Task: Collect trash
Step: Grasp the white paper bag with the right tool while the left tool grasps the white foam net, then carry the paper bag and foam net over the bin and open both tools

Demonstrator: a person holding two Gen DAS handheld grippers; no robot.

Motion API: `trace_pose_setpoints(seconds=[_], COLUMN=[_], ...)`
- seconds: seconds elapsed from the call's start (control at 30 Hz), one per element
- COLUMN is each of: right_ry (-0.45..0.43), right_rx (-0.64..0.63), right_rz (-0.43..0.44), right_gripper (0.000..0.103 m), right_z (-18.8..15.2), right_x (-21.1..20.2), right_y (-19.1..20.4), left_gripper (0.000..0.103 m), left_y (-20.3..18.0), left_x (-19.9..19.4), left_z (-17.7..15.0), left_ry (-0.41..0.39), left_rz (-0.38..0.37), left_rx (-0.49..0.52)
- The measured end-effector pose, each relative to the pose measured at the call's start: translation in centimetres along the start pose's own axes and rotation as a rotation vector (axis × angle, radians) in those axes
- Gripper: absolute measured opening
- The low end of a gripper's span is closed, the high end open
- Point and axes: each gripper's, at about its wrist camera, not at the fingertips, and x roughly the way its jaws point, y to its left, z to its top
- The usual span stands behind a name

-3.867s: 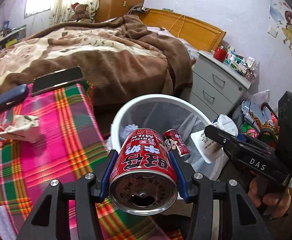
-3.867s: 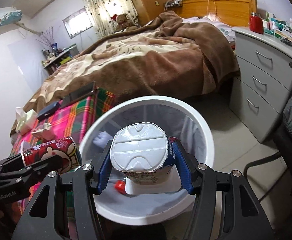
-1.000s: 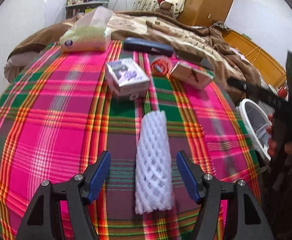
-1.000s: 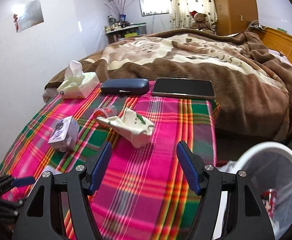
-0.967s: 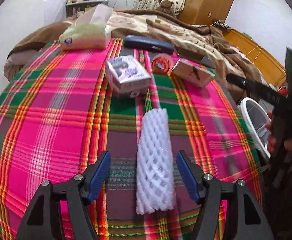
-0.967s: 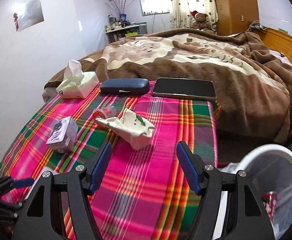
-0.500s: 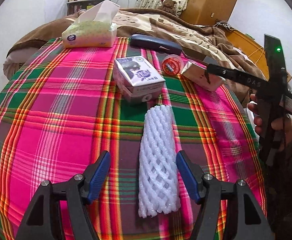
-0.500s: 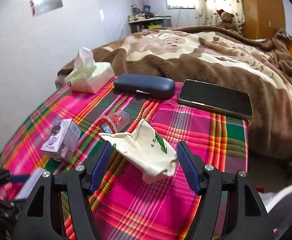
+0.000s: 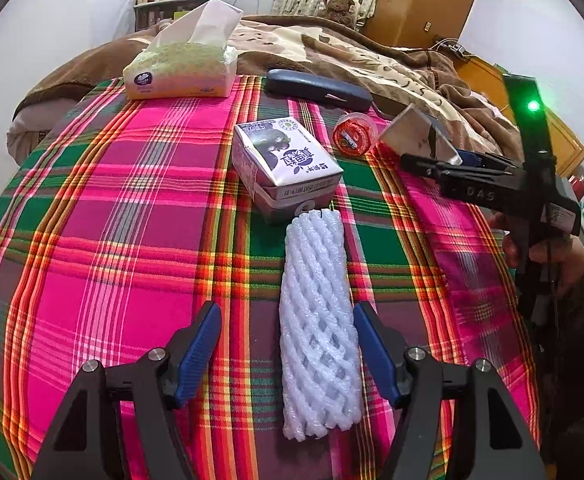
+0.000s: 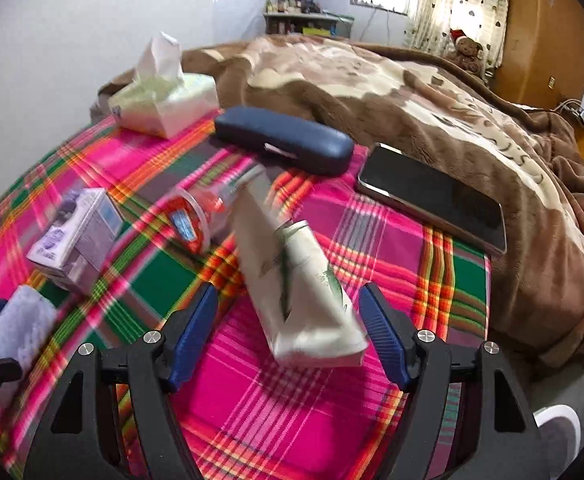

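Observation:
A white foam net sleeve (image 9: 318, 320) lies on the plaid tablecloth (image 9: 131, 200), its near half between the open fingers of my left gripper (image 9: 287, 344); it also shows in the right wrist view (image 10: 15, 320). A purple-and-white drink carton (image 9: 285, 168) lies just beyond it. A small red-lidded cup (image 9: 354, 134) lies on its side further back. A crumpled white carton (image 10: 296, 284) lies between the open fingers of my right gripper (image 10: 287, 328), not gripped. The right gripper also shows in the left wrist view (image 9: 424, 162), over that carton (image 9: 416, 132).
A tissue pack (image 9: 179, 68), a dark blue glasses case (image 10: 283, 140) and a phone (image 10: 432, 196) lie at the cloth's far edge against a brown blanket (image 10: 372, 76). The white bin's rim (image 10: 558, 428) shows at the lower right.
Both grippers have moved forward over the cloth. The foam sleeve is deeper between the left fingers. The right gripper has closed in on the crumpled carton, which now sits between its fingers.

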Motion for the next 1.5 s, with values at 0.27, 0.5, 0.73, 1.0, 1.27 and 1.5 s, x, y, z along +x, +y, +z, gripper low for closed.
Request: trace_pose_setpoints(seconds=[0.27, 0.5, 0.73, 1.0, 1.27, 1.5], right_ry=[-0.017, -0.04, -0.058, -0.074, -0.108, -0.137], right_rx=[0.097, 0.154, 0.184, 0.207, 0.229, 0.23], right_rz=[0.038, 0.052, 0.058, 0.071, 0.084, 0.084], right_gripper=[0.046, 0.037, 0.036, 0.036, 0.036, 0.036], right_z=[-0.5, -0.7, -1.3, -2.1, -2.9, -3.8], right_x=[-0.4, -0.7, -1.5, -2.8, -5.0, -6.9], right_y=[-0.9, -1.1, -0.8, -0.5, -0.4, -0.6], left_gripper=[0.068, 0.047, 0.031, 0.03, 0.03, 0.03], left_y=[-0.1, 0.0, 0.6, 0.4, -0.8, -2.4], left_x=[0.3, 0.4, 0.4, -0.5, -2.6, -4.3], left_z=[0.5, 0.7, 0.8, 0.2, 0.0, -0.2], left_ry=[-0.011, -0.023, -0.033, -0.047, -0.086, -0.12], left_rz=[0.013, 0.027, 0.013, 0.004, 0.001, -0.01], left_rx=[-0.014, -0.017, -0.036, -0.044, -0.022, 0.004])
